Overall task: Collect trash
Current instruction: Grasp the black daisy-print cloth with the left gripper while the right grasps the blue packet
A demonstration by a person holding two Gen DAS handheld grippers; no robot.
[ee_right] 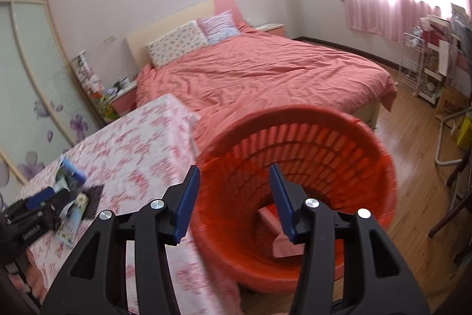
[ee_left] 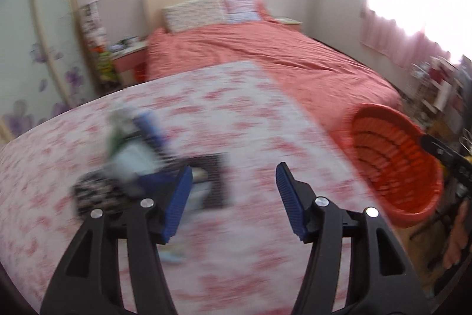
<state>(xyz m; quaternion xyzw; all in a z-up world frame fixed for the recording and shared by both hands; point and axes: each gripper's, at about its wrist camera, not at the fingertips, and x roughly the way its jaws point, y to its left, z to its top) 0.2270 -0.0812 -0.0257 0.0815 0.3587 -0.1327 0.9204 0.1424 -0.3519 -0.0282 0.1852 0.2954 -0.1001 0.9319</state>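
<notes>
Red basket (ee_right: 295, 197) waits beside the worktop (ee_right: 141, 143) to catch trash (ee_right: 70, 197). Both grippers, left (ee_left: 234, 197) and right (ee_right: 234, 197), hold spread, empty fingers (ee_right: 187, 200).

The left hand-held gripper (ee_left: 234, 176) hangs over the floral-clothed tabletop (ee_left: 236, 114) with its blue pads spread and nothing between them. Just ahead and left of it lies a blurred heap of wrappers (ee_left: 138, 161). Off to its right stands a red basket (ee_left: 395, 164), beside the bed (ee_left: 280, 58).
</notes>
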